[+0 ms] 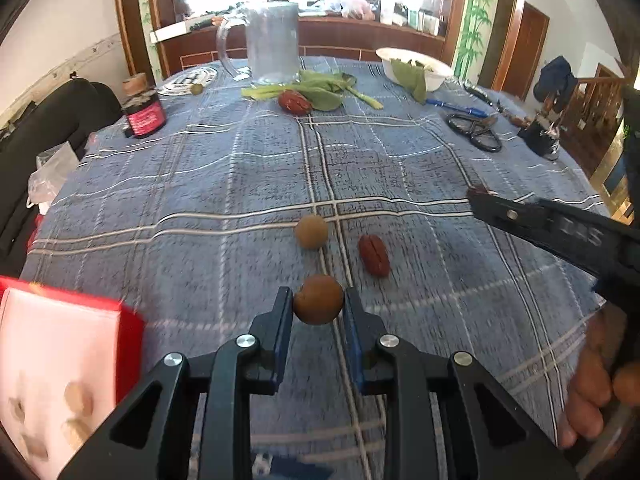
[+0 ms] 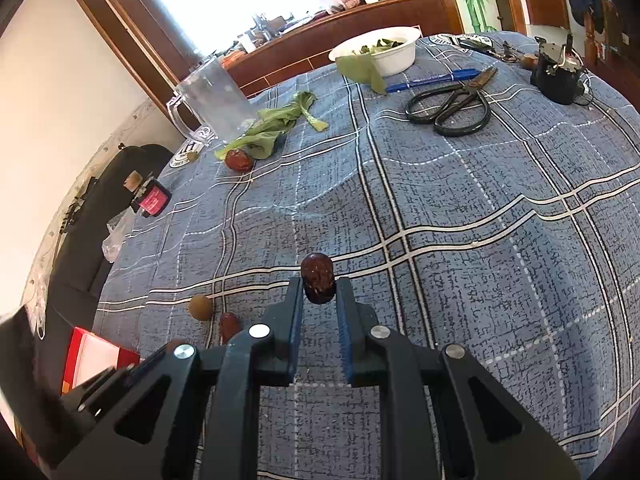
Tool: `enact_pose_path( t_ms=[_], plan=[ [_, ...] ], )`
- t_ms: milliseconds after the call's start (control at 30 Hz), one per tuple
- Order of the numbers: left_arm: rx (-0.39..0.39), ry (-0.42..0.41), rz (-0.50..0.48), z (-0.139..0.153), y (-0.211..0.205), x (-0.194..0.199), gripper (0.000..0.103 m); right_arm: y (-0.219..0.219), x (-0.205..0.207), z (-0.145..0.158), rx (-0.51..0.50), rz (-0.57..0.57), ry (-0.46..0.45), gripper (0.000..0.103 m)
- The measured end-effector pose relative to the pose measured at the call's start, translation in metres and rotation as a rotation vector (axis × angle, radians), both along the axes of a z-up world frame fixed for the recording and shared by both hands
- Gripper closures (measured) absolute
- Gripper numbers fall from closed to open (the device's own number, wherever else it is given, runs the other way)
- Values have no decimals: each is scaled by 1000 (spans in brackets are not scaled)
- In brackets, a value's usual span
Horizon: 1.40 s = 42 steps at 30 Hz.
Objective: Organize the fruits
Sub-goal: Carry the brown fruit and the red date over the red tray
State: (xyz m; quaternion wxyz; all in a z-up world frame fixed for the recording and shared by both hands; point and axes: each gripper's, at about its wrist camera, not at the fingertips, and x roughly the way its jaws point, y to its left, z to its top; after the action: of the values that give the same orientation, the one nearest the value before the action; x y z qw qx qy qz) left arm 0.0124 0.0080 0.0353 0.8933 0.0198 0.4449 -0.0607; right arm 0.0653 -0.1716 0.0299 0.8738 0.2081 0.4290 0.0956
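Round brown fruit clamped between left gripper fingers, held above surface. Dark red date pinched upright in right gripper. Second round fruit just ahead of left gripper; loose date ahead-right. Red box close on left. Far ahead: third date against greens, glass mug.

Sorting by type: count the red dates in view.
3 red dates: one in the right gripper, one on the tablecloth beside a longan, one against the greens. More may be hidden.
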Motion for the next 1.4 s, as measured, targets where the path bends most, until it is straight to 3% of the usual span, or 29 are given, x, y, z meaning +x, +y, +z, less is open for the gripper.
enact_pose_path(
  t_ms=[233,467,867,1400],
  plan=[
    [67,-110,48,19,11,-37,79,11,-7,3,39,36,2,85],
    [122,-197,78,36,19,-61,79,36,-17,9,14,104,-33,84],
    [121,-217,112,45,42,-82,79,72,-34,16,-44,195,-90,84],
    [81,-203,181,44,87,-102,79,90,-40,8,-105,230,-83,84]
  ],
)
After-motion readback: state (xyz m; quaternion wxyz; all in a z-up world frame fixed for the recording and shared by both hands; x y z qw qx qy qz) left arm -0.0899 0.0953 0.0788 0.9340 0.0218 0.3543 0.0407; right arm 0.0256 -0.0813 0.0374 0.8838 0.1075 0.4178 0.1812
